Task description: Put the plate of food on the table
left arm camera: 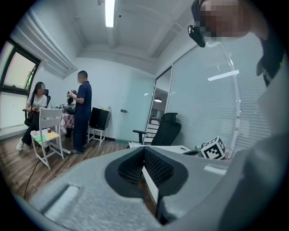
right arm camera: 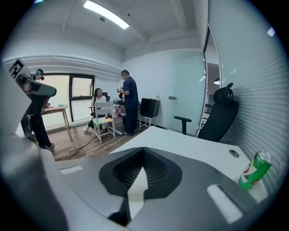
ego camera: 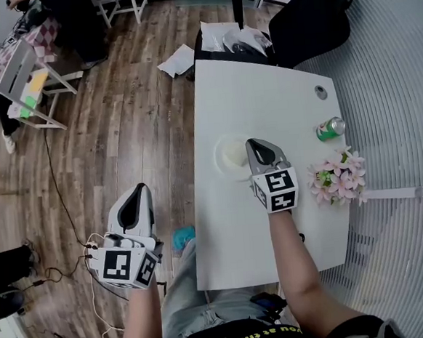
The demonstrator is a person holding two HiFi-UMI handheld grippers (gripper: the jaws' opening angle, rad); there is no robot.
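Plate of food (ego camera: 232, 156): flat on the white table (ego camera: 263, 87), about midway along its length and nearer the left long edge than the right. Pale food on it; too washed out to name. Nothing lifts or tilts it.

Right gripper (ego camera: 256, 146): over the table, just beside the plate's right rim; contact with the rim cannot be told from the head view. In the right gripper view its fingers (right arm camera: 156, 169) are pressed together with nothing pinched; only a white sliver shows below the tips.

Left gripper (ego camera: 139, 191): off the table, over the wood floor (ego camera: 121, 135), well apart from the plate. Fingers (left arm camera: 158, 169) also pressed together, nothing between them.

Other items: green soda can (ego camera: 331, 128) near the right edge, pink flowers (ego camera: 338, 179) at the right edge nearer the person, black office chair (ego camera: 301, 12) beyond the far edge. All stand apart from the plate.

Step, as judged: the placing looks done, since the plate rests on the table and neither of the 2 grippers grips it. What is left is clearing away.

Next move calls for: taking the right gripper up and back without clipping the rim, and staying wide of the can and flowers.
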